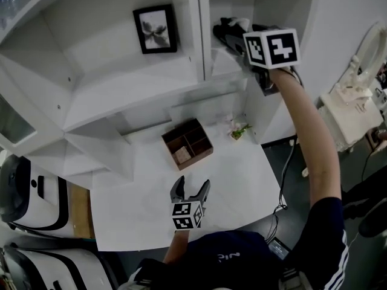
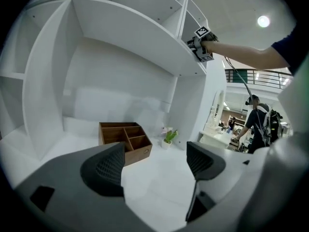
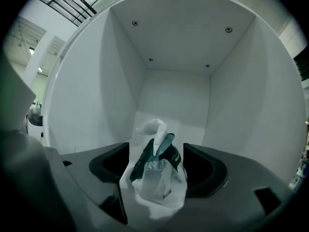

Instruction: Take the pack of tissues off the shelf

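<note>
The left gripper (image 1: 192, 185) hung over the worktop (image 1: 242, 168), jaws wide and empty. Beyond it a wooden box (image 1: 199, 157) held a small pale item (image 1: 182, 154) in one compartment, with a plant (image 1: 238, 130) near. Farther up, in a shelf compartment (image 3: 174, 95), the right gripper's (image 3: 157, 154) jaws pressed both sides of the pack (image 3: 157, 180).

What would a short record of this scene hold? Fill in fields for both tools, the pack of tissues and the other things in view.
Right tool: inside an upper shelf compartment, jaws apart around the pack of tissues; whether they press on it is unclear
Pack: upright, one tissue sticking up
Left tool: open, empty, over the white table
On the table: wooden organiser, small plant
On a shelf: framed picture
</note>
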Motion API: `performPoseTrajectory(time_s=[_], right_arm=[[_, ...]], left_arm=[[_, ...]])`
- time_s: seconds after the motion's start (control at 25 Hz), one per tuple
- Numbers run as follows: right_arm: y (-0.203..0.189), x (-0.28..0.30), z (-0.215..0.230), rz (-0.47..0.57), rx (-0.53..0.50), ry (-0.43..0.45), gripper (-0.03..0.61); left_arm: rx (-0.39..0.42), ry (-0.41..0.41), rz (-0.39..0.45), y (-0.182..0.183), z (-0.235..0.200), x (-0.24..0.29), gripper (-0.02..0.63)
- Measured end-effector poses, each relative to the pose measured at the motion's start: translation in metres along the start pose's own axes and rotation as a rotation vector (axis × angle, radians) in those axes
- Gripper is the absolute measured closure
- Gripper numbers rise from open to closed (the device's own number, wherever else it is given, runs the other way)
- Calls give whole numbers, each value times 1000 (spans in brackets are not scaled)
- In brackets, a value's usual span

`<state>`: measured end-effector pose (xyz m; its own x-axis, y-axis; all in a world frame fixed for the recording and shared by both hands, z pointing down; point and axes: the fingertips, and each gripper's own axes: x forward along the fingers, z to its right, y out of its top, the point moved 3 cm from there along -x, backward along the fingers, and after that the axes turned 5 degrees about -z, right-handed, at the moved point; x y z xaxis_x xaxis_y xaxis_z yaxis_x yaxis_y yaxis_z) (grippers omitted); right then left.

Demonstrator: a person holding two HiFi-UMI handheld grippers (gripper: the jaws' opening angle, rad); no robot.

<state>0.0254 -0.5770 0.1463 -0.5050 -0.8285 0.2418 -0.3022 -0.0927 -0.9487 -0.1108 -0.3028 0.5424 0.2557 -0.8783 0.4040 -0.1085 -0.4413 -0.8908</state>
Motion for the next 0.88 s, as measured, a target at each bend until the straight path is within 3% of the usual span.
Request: performPoseTrajectory(time_s=[0.24,0.4,0.56,0.88], right_arm=[[-4,15,7,-85,15,-10,266],[-9,21,5,-155,-31,-6,402],[-9,20,11,-150,-12,-17,530],[-6,16,14,-111,1,-38,563]], left_arm=[[-3,-5,-15,-5,-4,6,216],[-9,-7,-23,-9,-5,7,216],[-9,-7,-31,-13,-6,6,216],[-2,-4,-24,-12,-9,4,216]])
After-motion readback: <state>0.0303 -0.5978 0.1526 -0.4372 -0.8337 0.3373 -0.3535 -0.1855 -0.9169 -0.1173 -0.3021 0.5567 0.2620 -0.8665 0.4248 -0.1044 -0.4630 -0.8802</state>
